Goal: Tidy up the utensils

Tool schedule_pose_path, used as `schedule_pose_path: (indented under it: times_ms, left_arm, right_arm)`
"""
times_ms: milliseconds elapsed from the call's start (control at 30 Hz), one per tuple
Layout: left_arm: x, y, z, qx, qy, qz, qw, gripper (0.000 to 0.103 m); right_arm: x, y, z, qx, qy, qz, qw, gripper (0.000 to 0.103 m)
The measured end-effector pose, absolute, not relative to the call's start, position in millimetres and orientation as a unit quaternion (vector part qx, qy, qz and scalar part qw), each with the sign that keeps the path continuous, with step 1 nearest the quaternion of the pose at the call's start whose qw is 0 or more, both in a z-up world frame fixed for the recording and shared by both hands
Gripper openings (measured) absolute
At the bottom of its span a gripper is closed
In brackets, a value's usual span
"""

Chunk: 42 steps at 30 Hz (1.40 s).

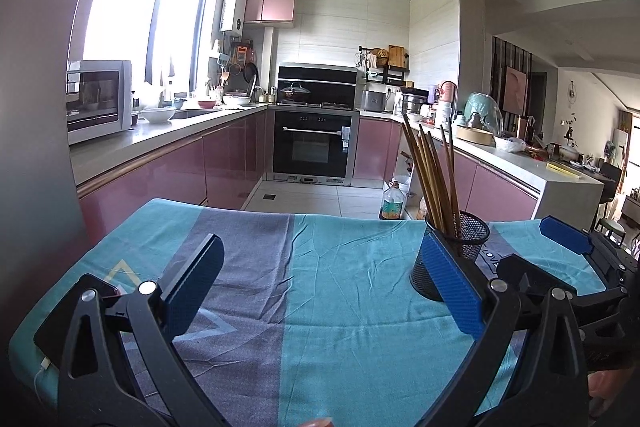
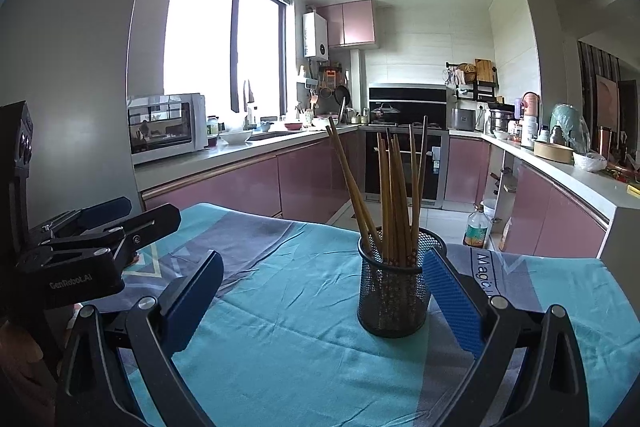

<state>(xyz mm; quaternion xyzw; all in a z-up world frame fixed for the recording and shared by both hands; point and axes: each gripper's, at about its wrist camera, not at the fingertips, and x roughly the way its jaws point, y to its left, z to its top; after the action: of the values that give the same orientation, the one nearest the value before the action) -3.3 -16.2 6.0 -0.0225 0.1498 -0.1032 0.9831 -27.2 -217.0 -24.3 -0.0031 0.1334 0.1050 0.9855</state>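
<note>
Spread left gripper (image 1: pixel 324 291) beside chopstick holder (image 1: pixel 452 255)

Holder (image 1: pixel 452 259) base behind left tool's blue finger (image 1: pixel 452 283); chopstick (image 2: pixel 394 195) lower ends obscured by mesh.

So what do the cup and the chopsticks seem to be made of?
Cup: black metal mesh, probably; the chopsticks show through its fine grid wall. Chopsticks: bamboo or wood by their matte tan-brown colour; which one is unclear.
</note>
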Motion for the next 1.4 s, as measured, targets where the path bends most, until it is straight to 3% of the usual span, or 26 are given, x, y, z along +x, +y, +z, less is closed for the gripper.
schedule_pose_path:
  times_ms: [1400]
  left_arm:
    - [-6.2,-16.0,4.1,-0.022,0.152,-0.099,0.983,0.097]
  right_arm:
    - [-26.4,-215.9,-22.4,-0.008,0.129,0.100,0.987,0.097]
